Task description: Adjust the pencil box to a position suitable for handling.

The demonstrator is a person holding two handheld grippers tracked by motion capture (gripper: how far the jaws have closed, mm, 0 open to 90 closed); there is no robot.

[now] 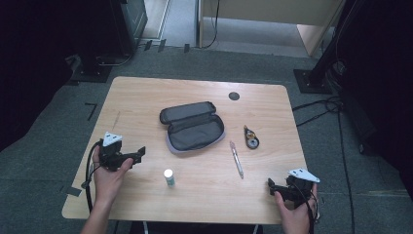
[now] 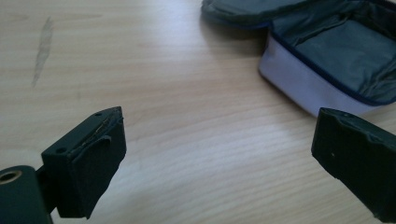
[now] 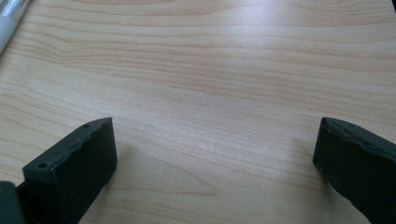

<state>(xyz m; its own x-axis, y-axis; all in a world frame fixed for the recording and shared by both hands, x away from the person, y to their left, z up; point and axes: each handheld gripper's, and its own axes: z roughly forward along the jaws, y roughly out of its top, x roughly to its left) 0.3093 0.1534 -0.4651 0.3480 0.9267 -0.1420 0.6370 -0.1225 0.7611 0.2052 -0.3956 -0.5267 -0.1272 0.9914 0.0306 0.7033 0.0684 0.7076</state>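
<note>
From above, one wooden table (image 1: 146,97) holds one open pencil case (image 1: 195,127), one pen (image 1: 236,159), one glue stick (image 1: 168,177) and one tape roller (image 1: 251,137). The left gripper (image 1: 139,155) sits near the case; the right gripper (image 1: 271,185) is near the pen.

In the left gripper view, the jaws stand wide apart, the case (image 2: 327,60) just ahead.

In the right gripper view, the jaws are wide apart over bare wood, the pen (image 3: 9,18) at the corner.

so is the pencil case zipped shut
No, the pencil case lies open on the table, lid flipped back and its dark lining showing.
</note>
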